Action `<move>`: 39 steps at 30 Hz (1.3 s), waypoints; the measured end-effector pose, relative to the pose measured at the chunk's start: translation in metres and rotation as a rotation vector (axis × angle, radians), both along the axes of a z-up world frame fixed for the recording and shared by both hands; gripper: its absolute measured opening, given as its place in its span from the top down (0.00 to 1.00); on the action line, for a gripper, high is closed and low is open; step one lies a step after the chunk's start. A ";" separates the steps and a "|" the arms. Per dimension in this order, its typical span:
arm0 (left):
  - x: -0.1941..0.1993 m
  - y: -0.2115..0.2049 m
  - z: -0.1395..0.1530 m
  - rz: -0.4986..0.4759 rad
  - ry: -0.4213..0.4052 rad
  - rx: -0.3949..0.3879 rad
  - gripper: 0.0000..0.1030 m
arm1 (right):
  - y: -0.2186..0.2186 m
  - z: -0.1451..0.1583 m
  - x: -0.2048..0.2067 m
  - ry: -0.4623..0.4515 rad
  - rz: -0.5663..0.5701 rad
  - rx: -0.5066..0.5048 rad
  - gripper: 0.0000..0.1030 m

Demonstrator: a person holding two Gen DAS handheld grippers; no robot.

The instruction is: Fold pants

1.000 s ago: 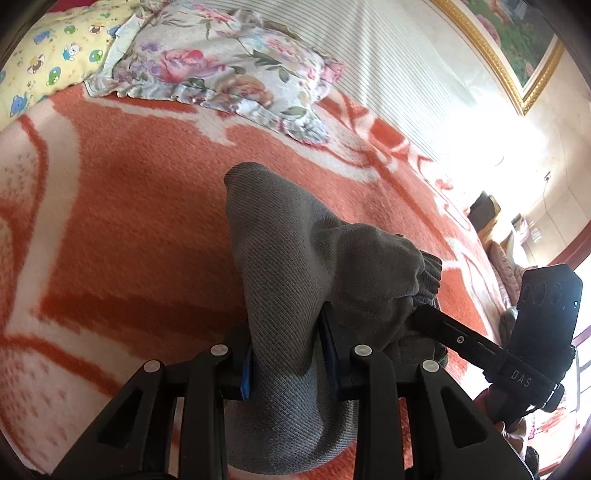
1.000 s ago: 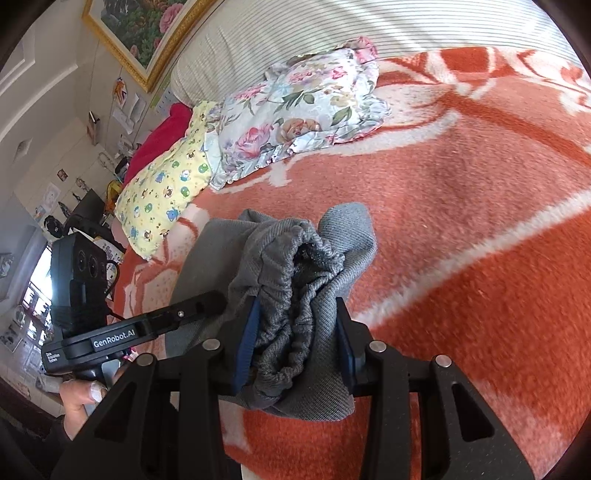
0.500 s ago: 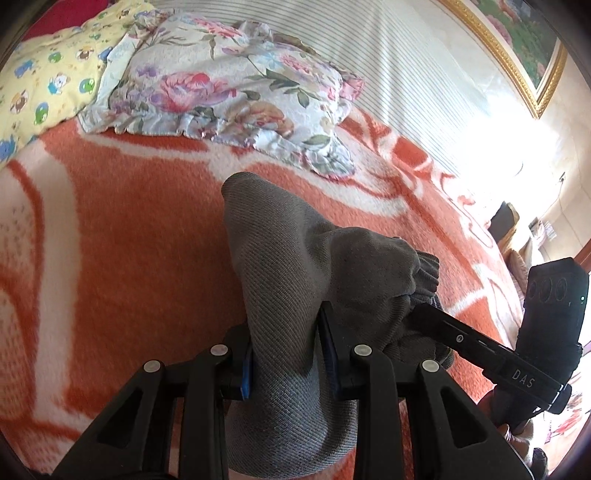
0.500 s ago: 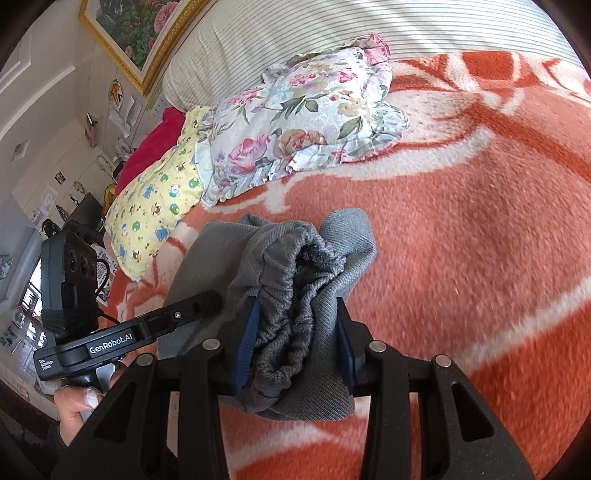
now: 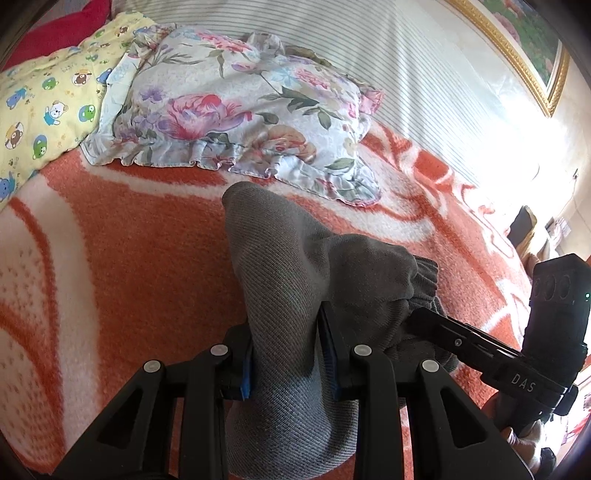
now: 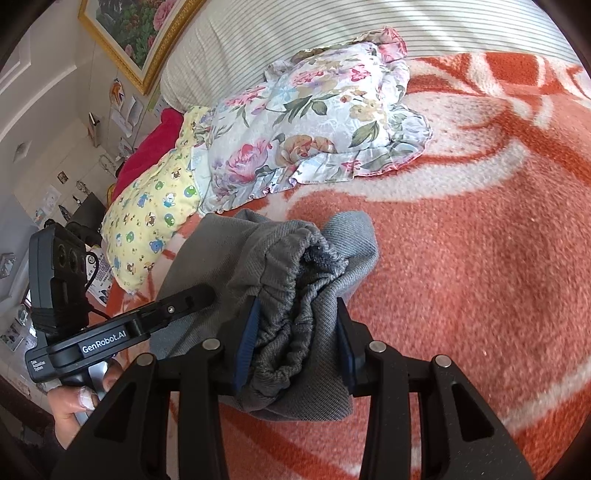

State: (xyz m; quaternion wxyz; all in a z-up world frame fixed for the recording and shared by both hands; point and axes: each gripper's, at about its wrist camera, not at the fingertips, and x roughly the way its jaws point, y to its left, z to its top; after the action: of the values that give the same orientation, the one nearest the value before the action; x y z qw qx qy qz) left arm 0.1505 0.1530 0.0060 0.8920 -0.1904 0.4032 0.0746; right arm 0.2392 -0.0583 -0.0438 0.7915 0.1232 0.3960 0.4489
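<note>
The grey pants [image 5: 295,280] are lifted above the orange and white blanket [image 5: 129,258]. My left gripper [image 5: 286,347] is shut on a smooth edge of the pants. My right gripper [image 6: 295,332] is shut on the bunched elastic waistband of the pants [image 6: 291,280]. The two grippers hold the cloth side by side. The right gripper shows at the right of the left wrist view [image 5: 480,347], and the left gripper shows at the left of the right wrist view [image 6: 147,317]. The lower part of the pants hangs out of sight.
A floral pillow [image 5: 236,103] lies just beyond the pants, with a yellow cartoon pillow [image 5: 40,96] and a red cushion [image 6: 147,155] to its left. A striped headboard [image 5: 369,55] and a framed picture [image 6: 136,33] stand behind. The blanket spreads to the right [image 6: 480,240].
Both grippers have carried the pants toward the pillows at the head of the bed. The floral pillow is now closer. Both grips are unchanged.
</note>
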 end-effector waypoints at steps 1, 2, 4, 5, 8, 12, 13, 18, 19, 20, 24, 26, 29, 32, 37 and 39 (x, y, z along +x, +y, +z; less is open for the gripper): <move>0.001 0.000 -0.001 0.000 0.001 0.002 0.71 | 0.001 -0.001 0.002 0.001 0.001 -0.002 0.60; 0.003 0.001 -0.002 0.001 0.003 0.005 0.71 | 0.002 -0.001 0.003 0.003 0.001 -0.002 0.60; 0.005 0.001 -0.004 0.001 0.006 0.009 0.71 | 0.003 -0.003 0.006 0.006 0.002 -0.004 0.60; 0.006 0.002 -0.005 0.002 0.006 0.009 0.71 | 0.004 -0.005 0.007 0.008 0.002 -0.005 0.60; 0.007 0.004 -0.009 0.003 0.010 0.009 0.71 | 0.006 -0.008 0.009 0.012 0.003 -0.007 0.60; 0.008 0.007 -0.013 0.007 0.012 0.001 0.71 | 0.008 -0.011 0.011 0.014 0.006 -0.010 0.60; 0.008 0.007 -0.013 0.007 0.012 0.000 0.71 | 0.009 -0.012 0.011 0.014 0.007 -0.011 0.60; 0.007 0.009 -0.017 0.012 0.012 -0.010 0.71 | 0.009 -0.015 0.013 0.020 0.006 -0.010 0.60; 0.007 0.010 -0.018 0.013 0.012 -0.014 0.71 | 0.009 -0.016 0.013 0.022 0.005 -0.010 0.60; 0.007 0.010 -0.019 0.014 0.011 -0.017 0.71 | 0.009 -0.016 0.013 0.023 0.005 -0.011 0.60; 0.004 0.015 -0.023 0.019 0.009 -0.044 0.70 | 0.008 -0.019 0.014 0.040 0.000 -0.006 0.58; 0.002 0.018 -0.026 0.019 0.006 -0.061 0.70 | 0.007 -0.020 0.014 0.048 -0.004 -0.006 0.56; 0.000 0.021 -0.028 0.017 0.001 -0.079 0.70 | 0.005 -0.022 0.013 0.055 -0.007 -0.009 0.53; -0.001 0.022 -0.029 0.013 0.000 -0.082 0.69 | 0.004 -0.022 0.010 0.053 -0.007 -0.012 0.52; -0.007 0.027 -0.034 0.009 -0.001 -0.107 0.64 | 0.000 -0.024 0.006 0.047 -0.006 -0.026 0.52; -0.010 0.030 -0.038 0.012 -0.002 -0.131 0.62 | -0.001 -0.027 0.007 0.050 -0.008 -0.033 0.52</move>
State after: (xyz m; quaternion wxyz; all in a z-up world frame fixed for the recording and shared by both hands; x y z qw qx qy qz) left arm 0.1408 0.1834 -0.0323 0.8775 -0.2511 0.4051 0.0532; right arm 0.2462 -0.0589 -0.0710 0.7850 0.1227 0.4227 0.4359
